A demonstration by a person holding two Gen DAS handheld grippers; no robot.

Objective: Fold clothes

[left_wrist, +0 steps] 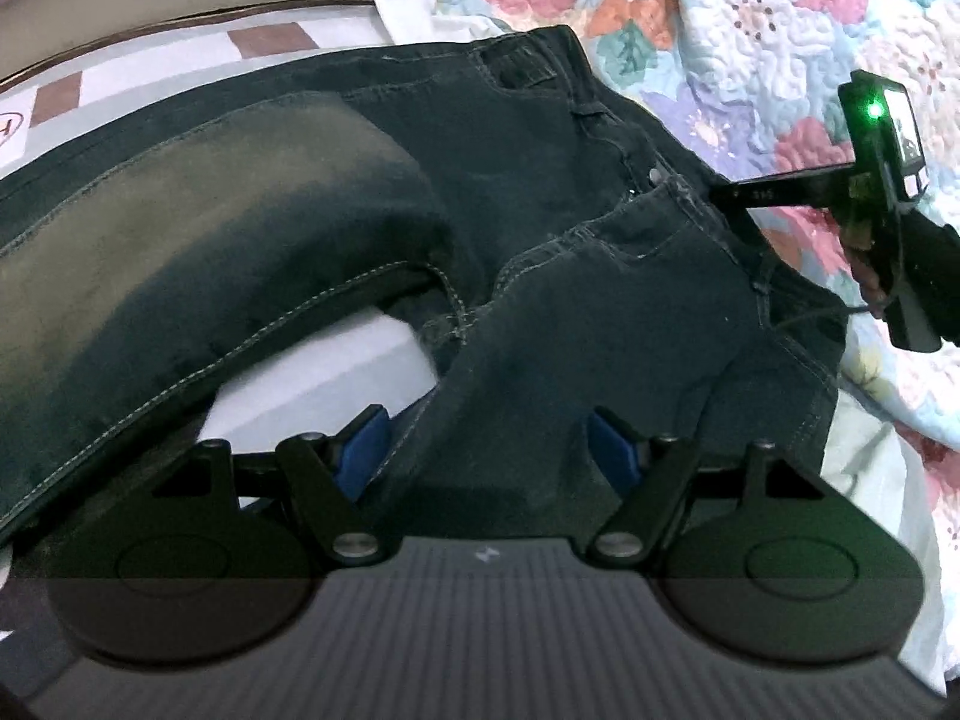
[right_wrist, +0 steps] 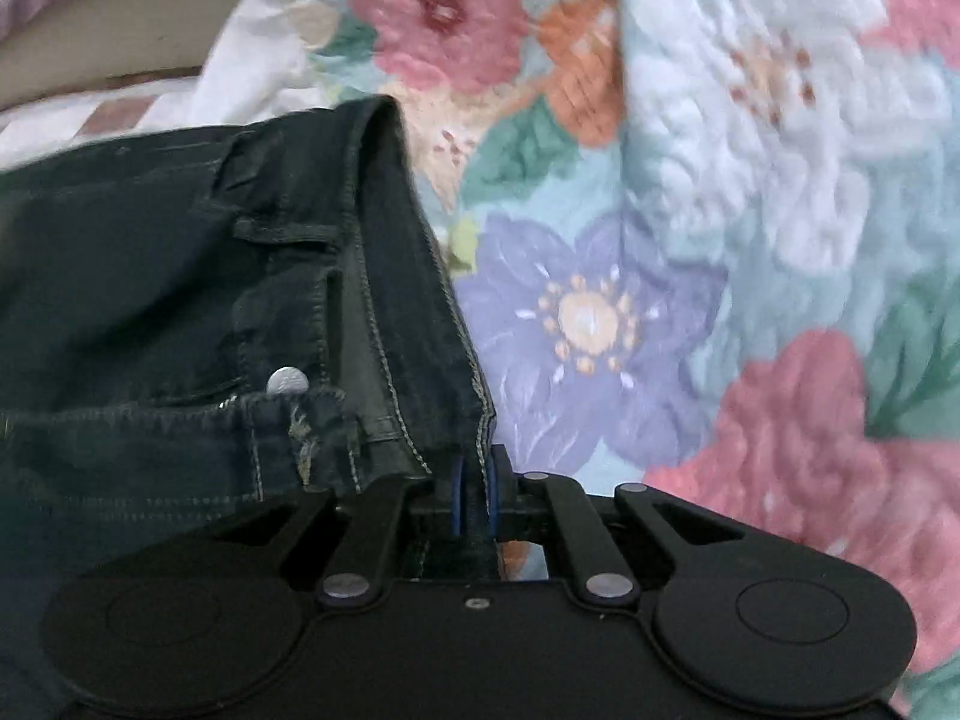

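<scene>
Dark jeans (left_wrist: 540, 192) lie spread on the bed, waistband to the right, one faded leg curving to the left. My left gripper (left_wrist: 489, 444) is open, its blue pads (left_wrist: 366, 444) either side of the near leg's fabric. My right gripper (right_wrist: 474, 498) is shut on the jeans' waistband edge (right_wrist: 420, 324), beside the metal button (right_wrist: 288, 381). The right gripper also shows in the left wrist view (left_wrist: 720, 195), at the waistband near the button.
A floral quilt (right_wrist: 690, 240) covers the bed right of and behind the jeans. A white sheet with brown squares (left_wrist: 264, 42) lies at the far left. A bed frame edge (left_wrist: 180, 9) runs along the back.
</scene>
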